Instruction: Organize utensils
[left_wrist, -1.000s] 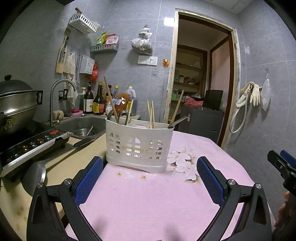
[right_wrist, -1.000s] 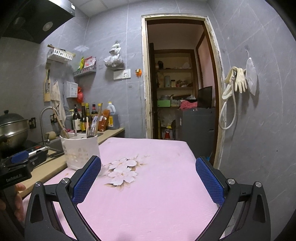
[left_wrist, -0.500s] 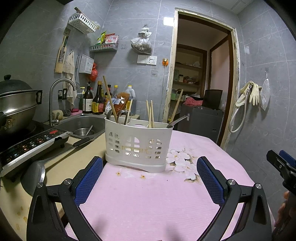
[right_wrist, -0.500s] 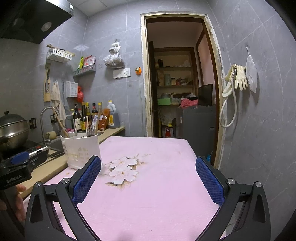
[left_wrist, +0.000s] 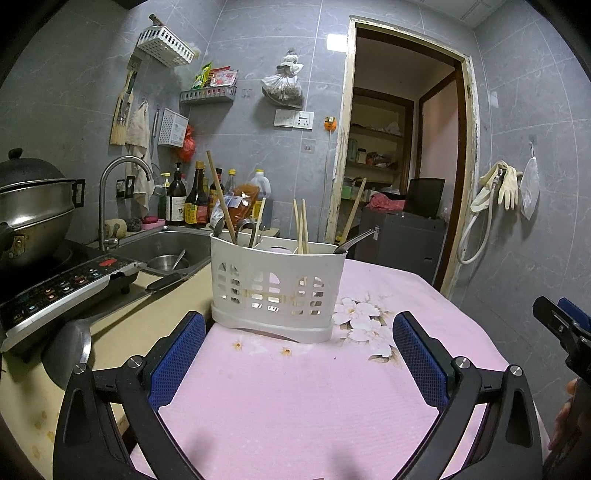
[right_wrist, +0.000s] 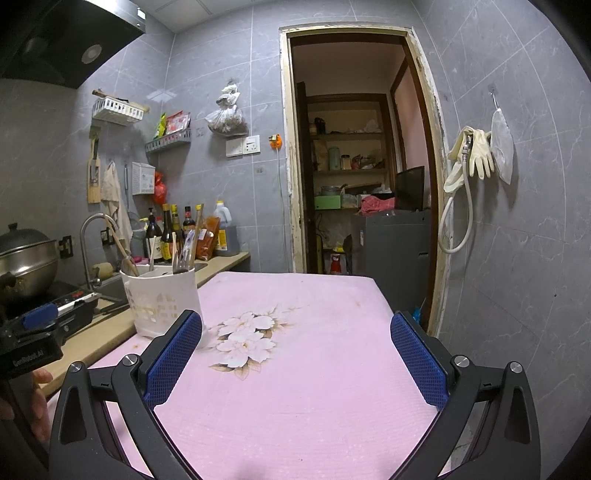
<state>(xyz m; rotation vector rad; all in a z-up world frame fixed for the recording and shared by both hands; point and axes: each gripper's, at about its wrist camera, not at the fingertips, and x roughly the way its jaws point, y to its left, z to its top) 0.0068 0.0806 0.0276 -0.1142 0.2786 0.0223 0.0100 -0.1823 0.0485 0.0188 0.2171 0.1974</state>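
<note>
1. blue mesh-textured pads line both grippers; the left gripper (left_wrist: 298, 349) and the right gripper (right_wrist: 295, 349) each stand spread wide on black hinged frames, holding nothing.
2. just past the left gripper stands the white plastic caddy (left_wrist: 277, 288), slotted and round-cornered, upright on the desk (left_wrist: 295, 406) under a pink ribbed cloth with a printed flower.
3. inside it lean wooden chopsticks (left_wrist: 221, 199), pale and thin, and dull metal spoons (left_wrist: 354, 242); the right view also shows a fork (right_wrist: 183, 254).
4. no loose utensil lies on the cloth, so sorting looks finished or nearly so; whether the compartments are properly matched i cannot tell.
</note>
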